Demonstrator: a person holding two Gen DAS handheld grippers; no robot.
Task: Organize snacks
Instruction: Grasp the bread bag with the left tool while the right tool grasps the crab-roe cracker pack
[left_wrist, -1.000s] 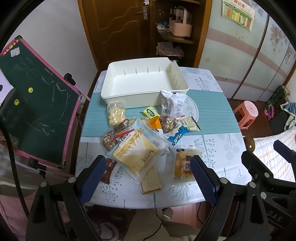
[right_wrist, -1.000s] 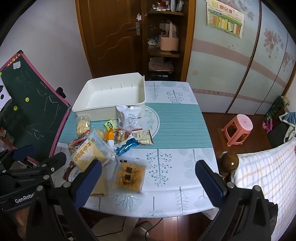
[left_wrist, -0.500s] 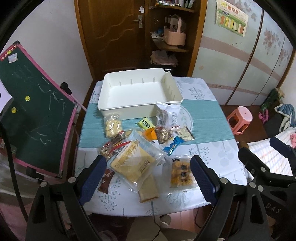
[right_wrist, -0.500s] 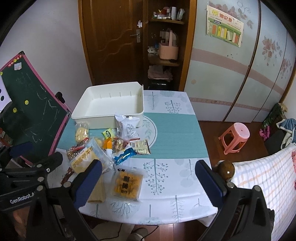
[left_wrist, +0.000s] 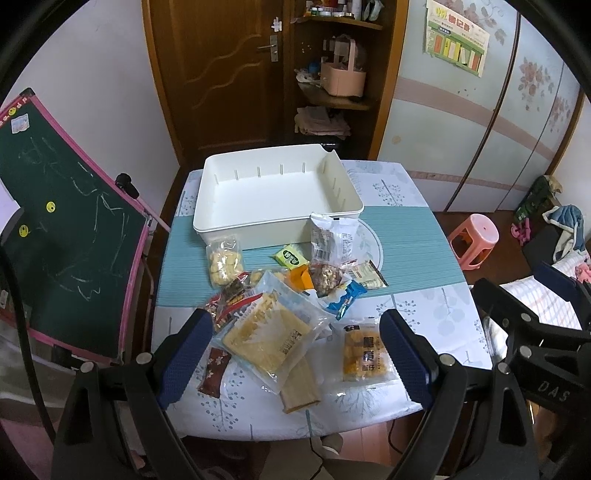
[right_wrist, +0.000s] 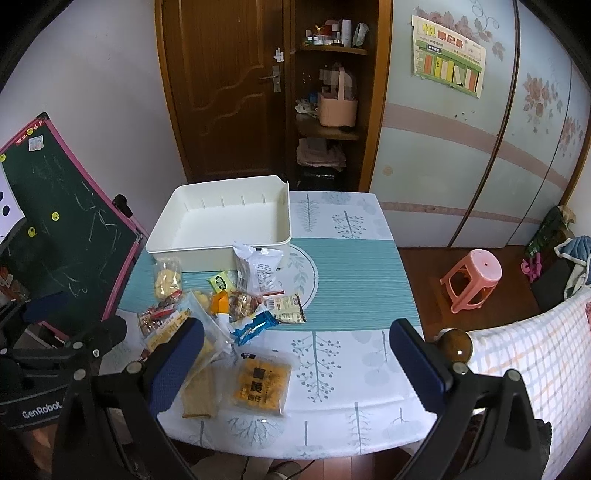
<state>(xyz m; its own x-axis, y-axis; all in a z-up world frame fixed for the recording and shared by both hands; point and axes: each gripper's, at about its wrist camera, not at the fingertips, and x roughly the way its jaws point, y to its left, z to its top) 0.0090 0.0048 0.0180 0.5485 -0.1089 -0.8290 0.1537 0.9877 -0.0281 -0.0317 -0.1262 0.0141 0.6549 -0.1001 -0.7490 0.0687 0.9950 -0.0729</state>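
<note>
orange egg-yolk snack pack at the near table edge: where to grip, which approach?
Orange pack lies flat, apart from the pile, with nothing on it. Probably come from above with the right gripper and pinch the clear sealed edge on its right side, since the table there is bare.

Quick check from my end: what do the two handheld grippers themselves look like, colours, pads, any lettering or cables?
Both are black frames with silver screws and two dark blue textured pads. The left gripper has a black cable beside it. The right gripper looks the same. White lettering shows on each body: "GenRobot" on the left, "DAS" on the right.
</note>
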